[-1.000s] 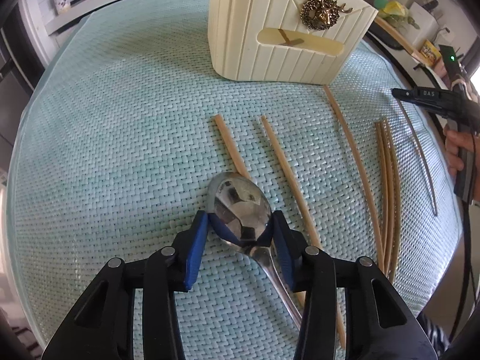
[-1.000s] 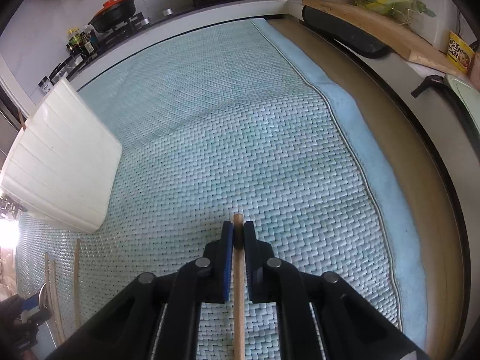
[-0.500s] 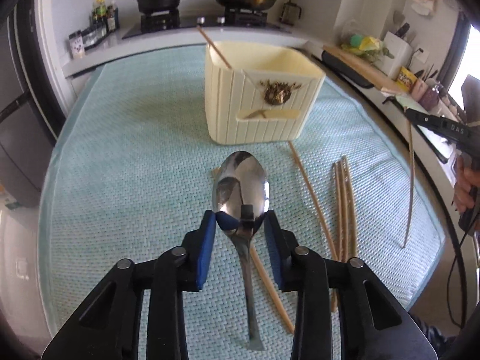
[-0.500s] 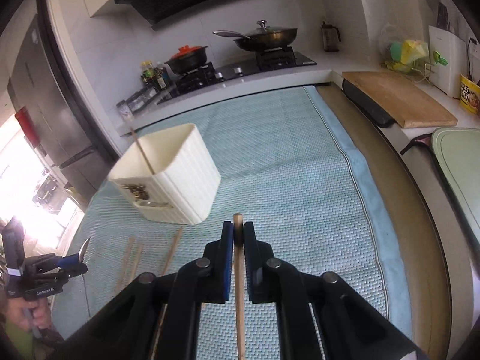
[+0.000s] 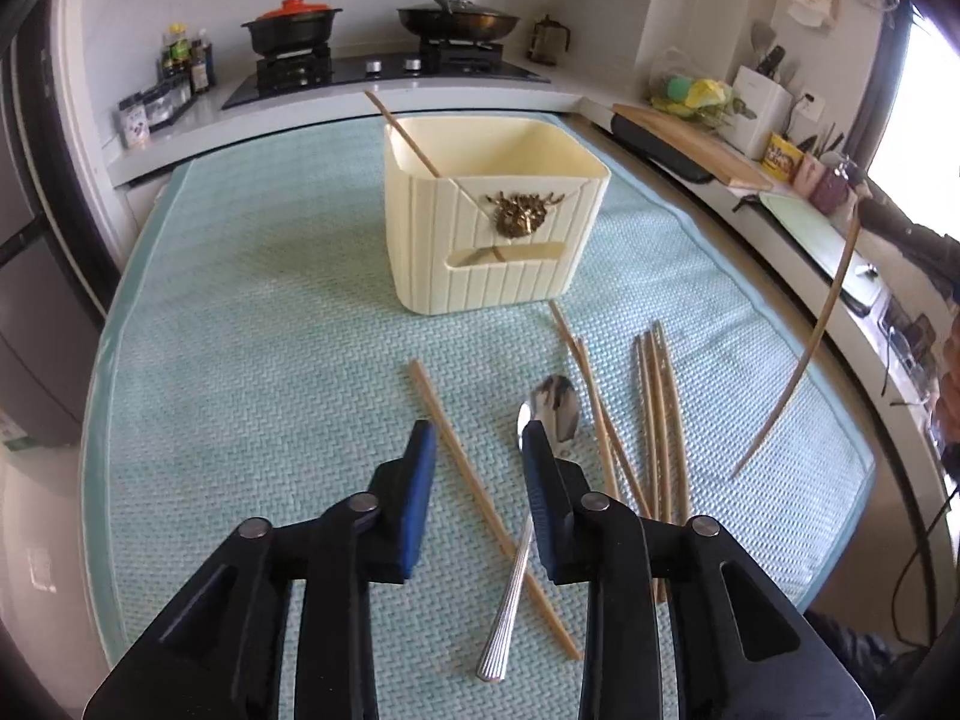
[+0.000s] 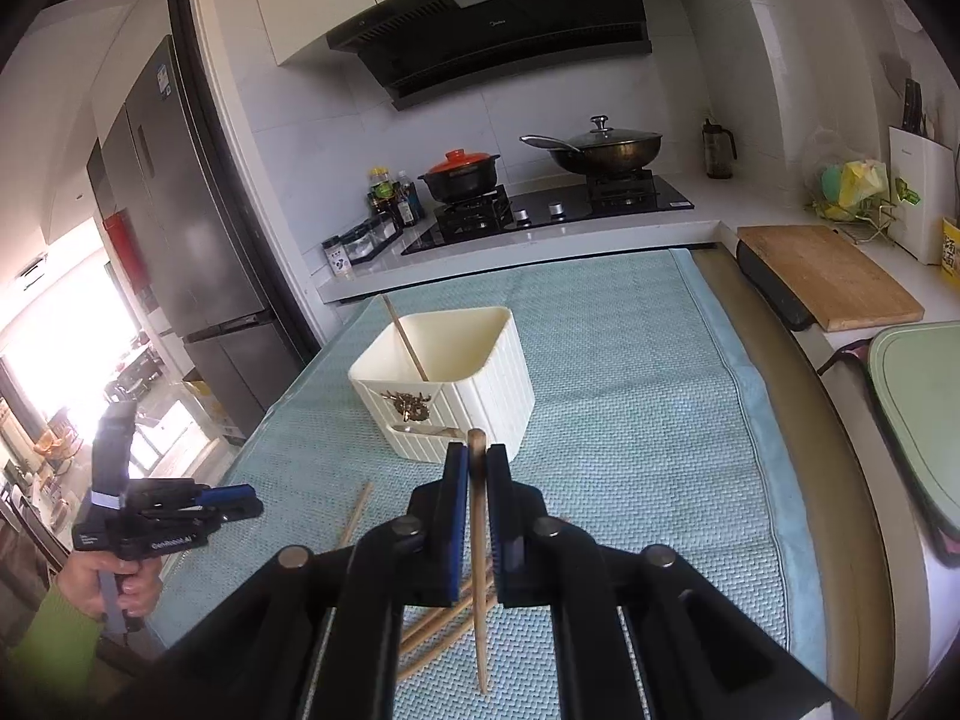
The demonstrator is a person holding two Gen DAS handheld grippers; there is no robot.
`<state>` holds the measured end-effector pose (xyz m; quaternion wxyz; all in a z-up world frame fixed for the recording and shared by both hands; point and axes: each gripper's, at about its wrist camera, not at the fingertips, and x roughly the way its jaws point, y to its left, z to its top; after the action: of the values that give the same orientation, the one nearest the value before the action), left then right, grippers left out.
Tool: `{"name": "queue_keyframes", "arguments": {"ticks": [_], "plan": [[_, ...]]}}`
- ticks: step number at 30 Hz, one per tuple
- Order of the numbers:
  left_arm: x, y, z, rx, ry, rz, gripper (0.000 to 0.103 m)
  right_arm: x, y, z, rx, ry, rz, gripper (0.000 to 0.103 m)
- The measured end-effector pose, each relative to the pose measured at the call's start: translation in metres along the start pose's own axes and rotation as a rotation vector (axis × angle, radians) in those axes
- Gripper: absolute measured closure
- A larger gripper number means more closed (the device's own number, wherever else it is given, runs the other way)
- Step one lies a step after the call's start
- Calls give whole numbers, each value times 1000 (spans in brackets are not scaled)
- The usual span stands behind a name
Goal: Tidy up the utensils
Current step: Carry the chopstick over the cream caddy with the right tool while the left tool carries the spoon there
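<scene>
Low in the left wrist view, the left gripper point(image 5: 477, 450) hangs with jaws apart and empty above the pale green woven mat point(image 5: 240, 360) on the tabletop. A polished steel spoon with a ribbed handle point(image 5: 528, 516) lies across a loose tan wooden chopstick point(image 5: 480, 498), so a low grab may catch both. More slim chopsticks point(image 5: 657, 414) lie at right, below the cream ribbed plastic utensil holder point(image 5: 492, 222).

Centre of the right wrist view, the right gripper point(image 6: 476, 468) has its jaws closed on a smooth tan chopstick point(image 6: 478, 564); held near one end, it could pivot and miss the holder's opening.
</scene>
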<state>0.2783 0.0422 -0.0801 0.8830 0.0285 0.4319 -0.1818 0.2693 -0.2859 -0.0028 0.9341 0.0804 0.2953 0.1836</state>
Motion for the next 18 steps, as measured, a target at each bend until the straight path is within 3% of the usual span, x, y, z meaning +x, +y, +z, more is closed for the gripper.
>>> {"name": "queue_keyframes", "arguments": {"ticks": [3, 7, 13, 18], "plan": [[22, -20, -1, 100, 74, -57, 62, -5, 2, 2, 2, -9, 4, 96], [60, -44, -1, 203, 144, 2, 53, -7, 2, 2, 7, -12, 8, 97], [107, -49, 10, 200, 180, 73, 44, -10, 3, 1, 21, -16, 15, 97], [126, -48, 12, 180, 212, 28, 42, -8, 4, -1, 15, -6, 20, 97]]}}
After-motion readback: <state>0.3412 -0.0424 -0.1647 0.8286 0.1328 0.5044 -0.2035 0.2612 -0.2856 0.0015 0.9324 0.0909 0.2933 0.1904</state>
